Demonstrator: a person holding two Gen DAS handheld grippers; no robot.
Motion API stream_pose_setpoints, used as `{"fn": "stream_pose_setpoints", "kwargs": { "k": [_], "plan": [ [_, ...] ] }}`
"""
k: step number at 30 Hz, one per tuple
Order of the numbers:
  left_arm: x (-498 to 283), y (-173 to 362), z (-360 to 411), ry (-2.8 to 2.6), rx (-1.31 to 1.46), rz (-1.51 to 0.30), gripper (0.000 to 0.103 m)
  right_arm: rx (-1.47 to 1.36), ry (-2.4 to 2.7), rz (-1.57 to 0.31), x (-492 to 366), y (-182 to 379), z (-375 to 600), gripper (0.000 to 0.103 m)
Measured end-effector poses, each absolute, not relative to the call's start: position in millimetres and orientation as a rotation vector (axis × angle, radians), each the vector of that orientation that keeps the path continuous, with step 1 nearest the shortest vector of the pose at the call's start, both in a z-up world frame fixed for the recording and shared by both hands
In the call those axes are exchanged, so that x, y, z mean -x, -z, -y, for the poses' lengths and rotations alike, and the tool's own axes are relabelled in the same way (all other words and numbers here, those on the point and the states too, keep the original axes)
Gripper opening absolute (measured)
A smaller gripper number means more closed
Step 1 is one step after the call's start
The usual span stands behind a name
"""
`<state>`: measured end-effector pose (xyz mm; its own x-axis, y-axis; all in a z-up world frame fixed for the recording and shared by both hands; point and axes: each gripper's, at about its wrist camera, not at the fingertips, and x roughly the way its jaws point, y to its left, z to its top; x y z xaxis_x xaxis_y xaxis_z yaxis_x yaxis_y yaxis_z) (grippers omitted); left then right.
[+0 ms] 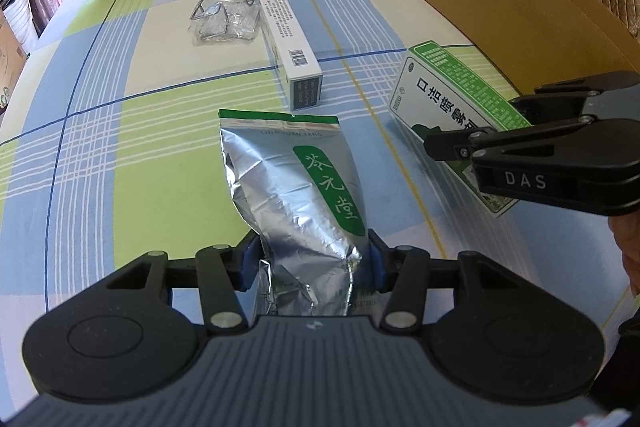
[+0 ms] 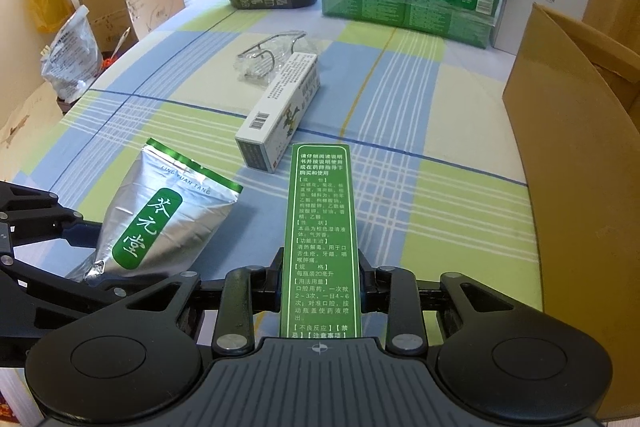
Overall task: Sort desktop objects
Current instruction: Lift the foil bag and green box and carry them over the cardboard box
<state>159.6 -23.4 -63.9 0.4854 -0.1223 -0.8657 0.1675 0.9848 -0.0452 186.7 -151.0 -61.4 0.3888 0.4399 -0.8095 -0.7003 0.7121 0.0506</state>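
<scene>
Left hand-held gripper (image 1: 312,263) clamps crinkled silver pouch (image 1: 292,183) (green label).

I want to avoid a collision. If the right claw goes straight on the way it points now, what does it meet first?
Probably the white carton lying on the tablecloth, just beyond the far end of the green box that the right claw holds. Depth is unclear, so it may pass beside it.

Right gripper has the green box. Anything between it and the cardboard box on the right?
Nothing visible. The right gripper is shut on the green box, and only bare checked tablecloth lies between it and the cardboard box. The white carton and foil pouch sit off to the left.
</scene>
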Motion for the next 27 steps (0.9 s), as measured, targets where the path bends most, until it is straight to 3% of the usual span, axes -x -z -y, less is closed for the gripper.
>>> {"fn": "stream_pose_setpoints", "kwargs": {
  "k": [14, 27],
  "plan": [
    [-147, 57, 37, 0.173, -0.074, -1.04, 0.047, 0.258, -0.696, -0.885, -173, 48, 178, 0.028],
    [-128, 3, 66, 0.185, -0.059, -0.951, 0.047, 0.21, -0.674, -0.838, -152, 6, 205, 0.028]
  ]
}}
